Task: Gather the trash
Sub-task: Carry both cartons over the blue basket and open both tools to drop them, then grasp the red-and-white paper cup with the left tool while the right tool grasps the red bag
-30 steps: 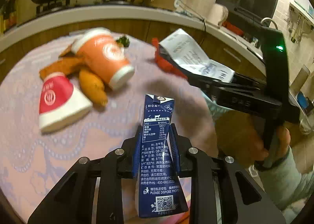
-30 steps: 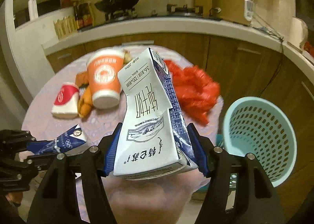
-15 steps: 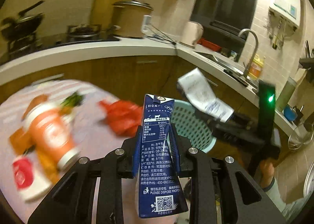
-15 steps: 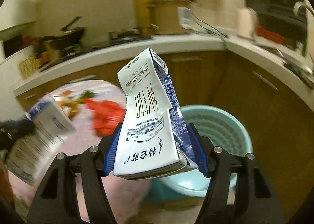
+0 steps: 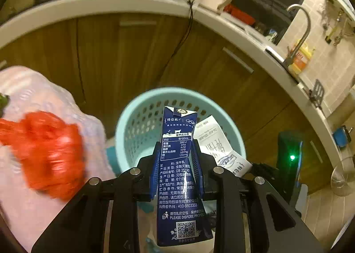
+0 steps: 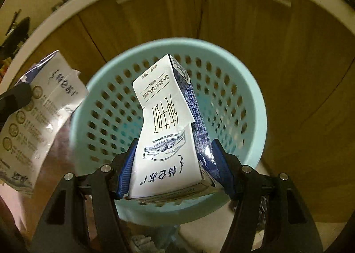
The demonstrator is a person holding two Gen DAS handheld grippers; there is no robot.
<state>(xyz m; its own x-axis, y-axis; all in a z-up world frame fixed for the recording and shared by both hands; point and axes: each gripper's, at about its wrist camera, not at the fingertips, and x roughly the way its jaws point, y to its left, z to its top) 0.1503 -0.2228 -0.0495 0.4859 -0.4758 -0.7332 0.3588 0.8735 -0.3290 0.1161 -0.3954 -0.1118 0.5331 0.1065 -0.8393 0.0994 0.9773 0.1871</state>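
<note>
My left gripper (image 5: 177,159) is shut on a dark blue milk carton (image 5: 178,164), held upright above the near rim of a light blue perforated basket (image 5: 142,115). My right gripper (image 6: 173,159) is shut on a crumpled white and blue milk carton (image 6: 164,124), held over the mouth of the same basket (image 6: 106,89). The right carton also shows in the left wrist view (image 5: 216,140), and the left carton shows at the left of the right wrist view (image 6: 37,108). The basket looks empty inside.
A red plastic bag (image 5: 48,151) lies on the pink-clothed table (image 5: 33,93) left of the basket. Wooden cabinets (image 5: 124,53) under a white counter (image 5: 124,2) stand behind it. A sink tap (image 5: 301,29) is at the right.
Both grippers have swung right, away from the table with the cups and food scraps, and tilted down over the blue basket. Each still holds its carton.
</note>
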